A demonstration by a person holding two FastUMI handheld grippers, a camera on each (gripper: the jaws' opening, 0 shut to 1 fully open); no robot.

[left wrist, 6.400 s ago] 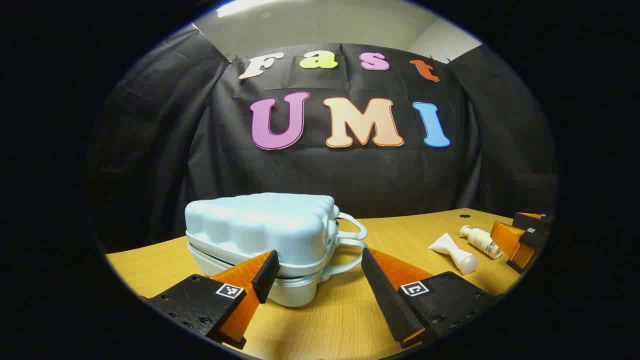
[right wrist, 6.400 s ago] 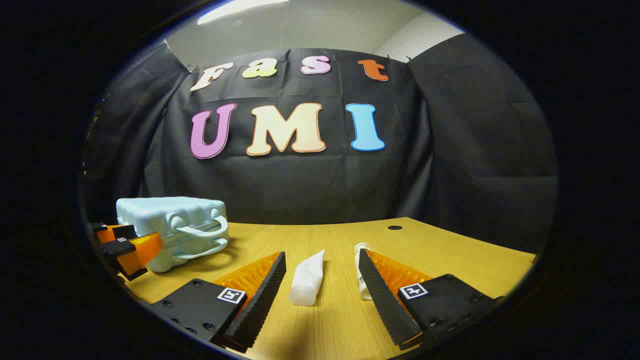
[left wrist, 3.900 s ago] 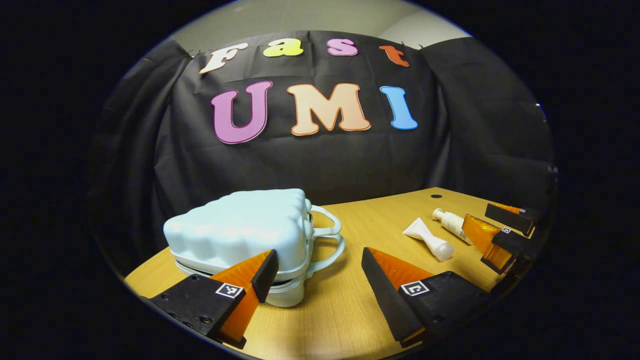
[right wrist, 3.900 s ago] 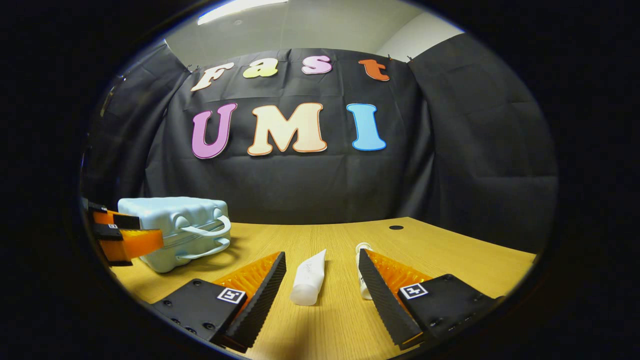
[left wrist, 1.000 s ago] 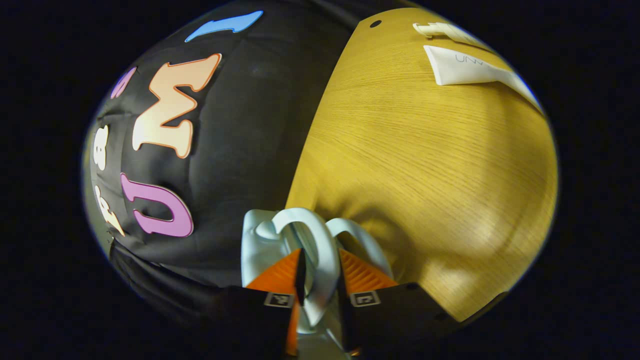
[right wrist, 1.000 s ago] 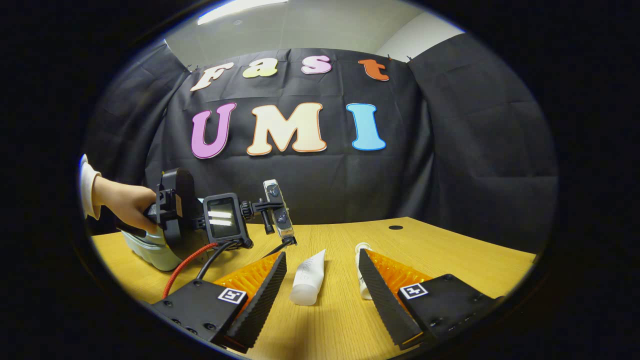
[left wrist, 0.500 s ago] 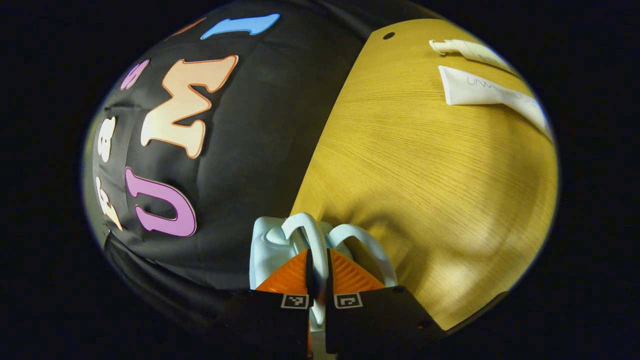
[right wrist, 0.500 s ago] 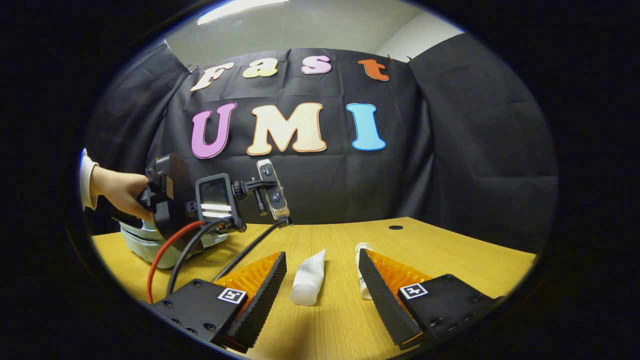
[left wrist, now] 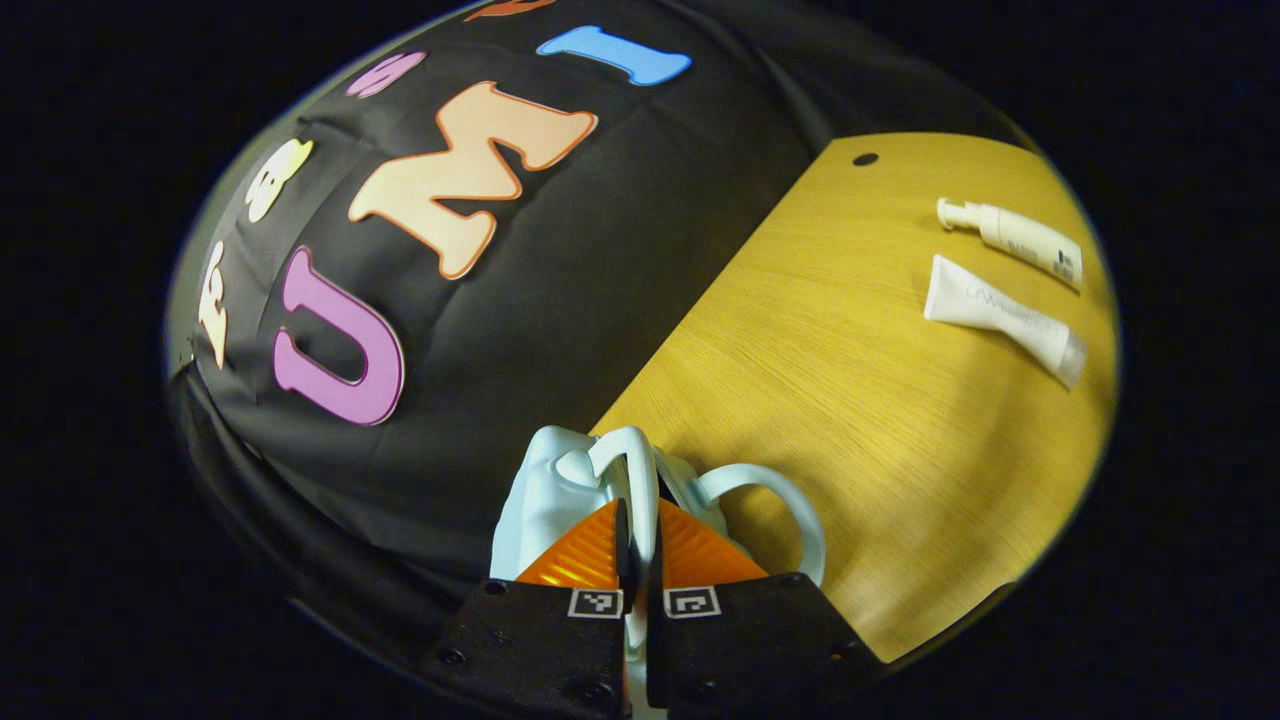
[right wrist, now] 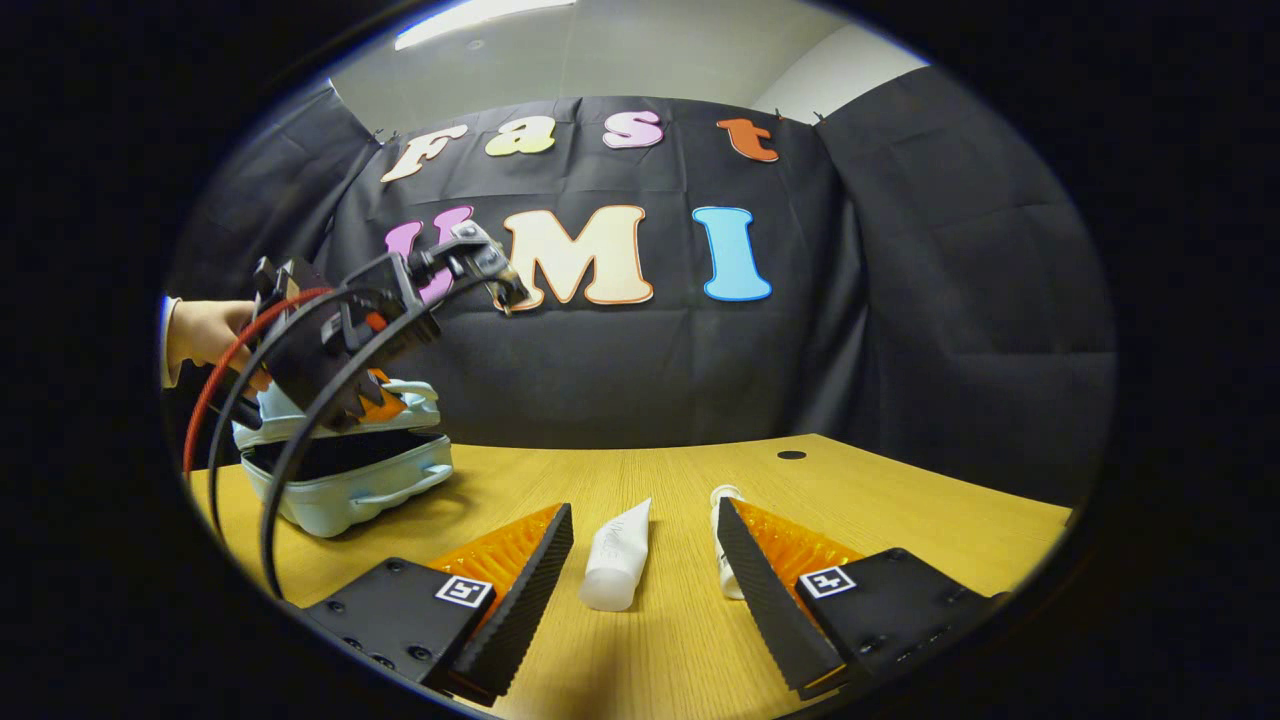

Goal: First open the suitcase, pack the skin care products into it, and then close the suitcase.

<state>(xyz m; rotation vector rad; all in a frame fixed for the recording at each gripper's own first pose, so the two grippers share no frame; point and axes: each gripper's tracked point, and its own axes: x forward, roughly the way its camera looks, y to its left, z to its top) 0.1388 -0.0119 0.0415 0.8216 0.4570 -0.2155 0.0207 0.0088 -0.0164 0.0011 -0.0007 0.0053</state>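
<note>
Lifting since half a second ago: left gripper (left wrist: 637, 530) clamping jaws on the handle (left wrist: 632, 470), raising the lid (right wrist: 330, 405) to open the suitcase (right wrist: 345, 490). Hovering wide open, right gripper (right wrist: 640, 560) bracketing the tube (right wrist: 612, 560) on the tabletop (right wrist: 900, 510), awaiting packing.

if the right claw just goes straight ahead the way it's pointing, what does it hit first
Probably the white tube, lying on the table between the open right claw's fingers; the pump bottle sits just beside the right finger.
</note>
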